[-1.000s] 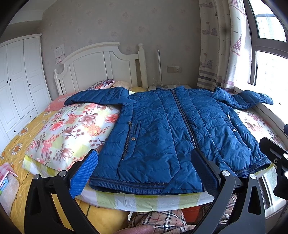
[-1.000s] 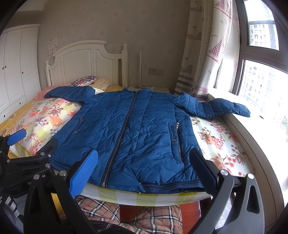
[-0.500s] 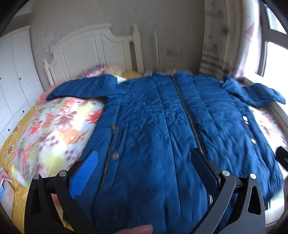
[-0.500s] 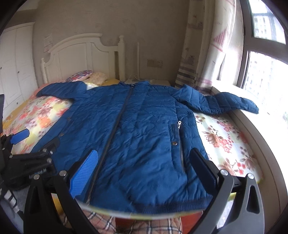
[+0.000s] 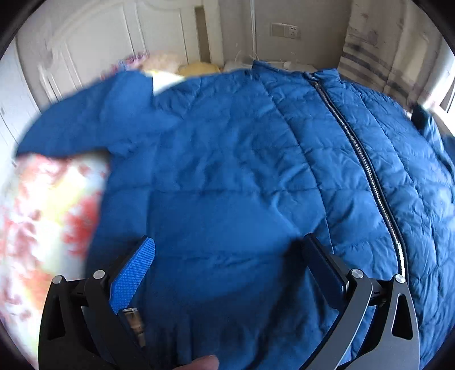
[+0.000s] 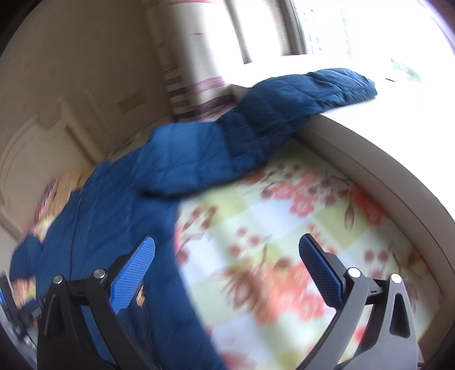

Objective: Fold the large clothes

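Left wrist view is filled by a blue quilted jacket [image 5: 241, 176], spread front-up on a floral bedspread [image 5: 48, 216], its zip [image 5: 366, 173] running from far to near on the right. The left gripper [image 5: 227, 250] is seen low over the jacket's left panel with its fingers spread wide and nothing held between them; whether they touch the cloth cannot be told. A fingertip [image 5: 203, 363] shows at the near edge. From the right wrist view, blurred, the right gripper [image 6: 227, 247] is also seen spread apart, over the jacket's right edge and the bedspread. One sleeve [image 6: 284, 113] is laid out to the far right onto a pale ledge [image 6: 369, 159] below the window [image 6: 341, 25].
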